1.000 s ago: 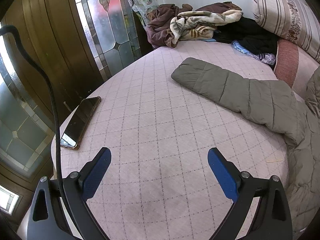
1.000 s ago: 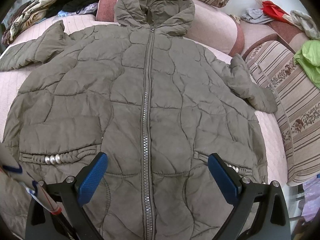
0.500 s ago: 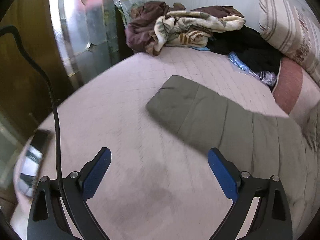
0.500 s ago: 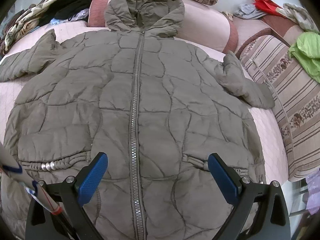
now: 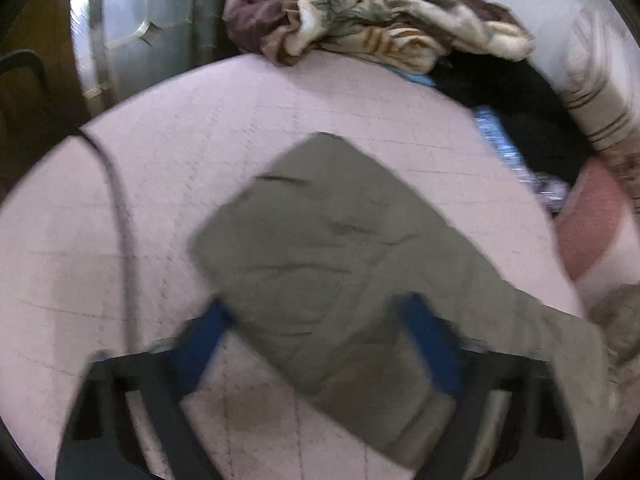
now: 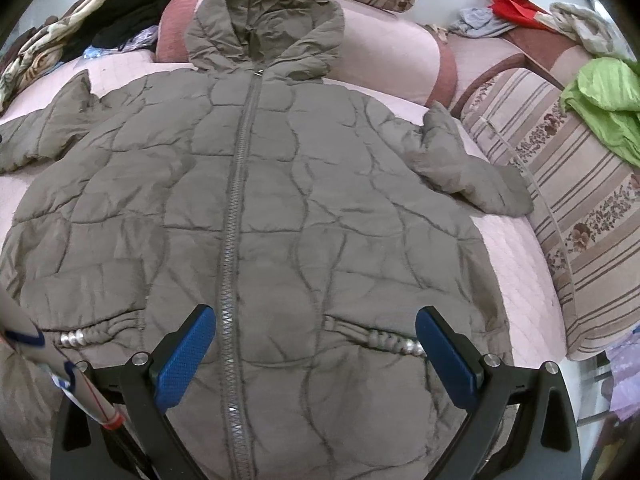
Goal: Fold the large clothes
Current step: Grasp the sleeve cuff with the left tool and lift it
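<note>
Bed: pink quilted bed cover (image 6: 516, 264) with a diamond pattern, and the big coat lies spread on it.
Coat: olive green puffy coat (image 6: 280, 200), lying flat, front side up, zipped shut.
Zipper: silver zipper (image 6: 234, 240) runs down the middle of the coat from the neck to the bottom edge.
Hood: hood (image 6: 268, 20) rests up against a pink bolster (image 6: 392, 52) at the top of the bed.
Sleeves: one sleeve (image 5: 320, 240) lies stretched out flat on the pink cover; the other sleeve (image 6: 468, 168) is bent near a striped flowery cushion (image 6: 580, 200).
Pockets: each pocket has a row of shiny silver beads (image 6: 394, 344) along its edge.
Left gripper: left gripper (image 5: 316, 344) is wide open and holds nothing; the end of the stretched sleeve sits between its blue fingers (image 5: 200, 344). This view is blurry, so I cannot tell if the fingers touch the cloth.
Right gripper: right gripper (image 6: 316, 356) is wide open too, holding nothing, above the bottom part of the coat with the zipper between its blue fingers (image 6: 184, 360).
Other stuff: a heap of blankets (image 5: 360, 20) in brown and cream sits at the far corner; a lime green cloth (image 6: 604, 104) and a red cloth (image 6: 516, 8) lie on the far side.
</note>
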Demonstrator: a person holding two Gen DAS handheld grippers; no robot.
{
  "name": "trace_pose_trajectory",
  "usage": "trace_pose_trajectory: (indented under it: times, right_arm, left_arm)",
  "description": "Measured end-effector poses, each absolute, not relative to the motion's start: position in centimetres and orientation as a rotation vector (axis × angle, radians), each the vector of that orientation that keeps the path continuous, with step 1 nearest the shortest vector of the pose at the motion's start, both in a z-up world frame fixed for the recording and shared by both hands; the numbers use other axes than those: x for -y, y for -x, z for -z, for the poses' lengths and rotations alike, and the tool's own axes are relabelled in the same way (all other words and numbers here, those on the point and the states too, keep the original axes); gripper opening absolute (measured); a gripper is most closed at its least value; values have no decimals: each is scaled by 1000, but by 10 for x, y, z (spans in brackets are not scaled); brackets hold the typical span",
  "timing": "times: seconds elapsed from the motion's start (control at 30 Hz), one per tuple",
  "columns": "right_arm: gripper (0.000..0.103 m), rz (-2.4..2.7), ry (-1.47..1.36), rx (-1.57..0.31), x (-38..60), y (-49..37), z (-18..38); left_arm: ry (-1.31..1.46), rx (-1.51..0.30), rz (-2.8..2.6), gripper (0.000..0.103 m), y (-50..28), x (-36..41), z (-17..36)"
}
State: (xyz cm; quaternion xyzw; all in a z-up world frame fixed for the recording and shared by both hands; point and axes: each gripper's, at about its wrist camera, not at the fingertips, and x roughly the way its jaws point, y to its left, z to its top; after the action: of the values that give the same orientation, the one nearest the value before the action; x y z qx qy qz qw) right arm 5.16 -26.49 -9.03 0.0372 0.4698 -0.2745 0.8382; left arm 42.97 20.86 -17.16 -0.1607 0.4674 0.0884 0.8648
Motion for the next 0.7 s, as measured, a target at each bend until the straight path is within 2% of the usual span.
trace_pose_trajectory:
  times: [0.03,0.13,0.33,0.5,0.7]
  right_arm:
    - [102,584,-83,-995,267,-51,91]
    - [101,598,-90,-998,273,-49,92]
    - [101,579,-71,-965,273,-41,85]
    - [101,564,-112,-933,279,-27,79]
    - [101,563,-173,-885,294,-2,70]
  left_arm:
    - [307,-986,-210,38,-432,-205,170]
    - [281,-1016,-198,19,-437,-200,161]
    - [275,-941,-130,16,-405,-178,108]
    - [185,-838,3,15,-357,-119,49]
    - [90,-784,183,15,-290,-35,8]
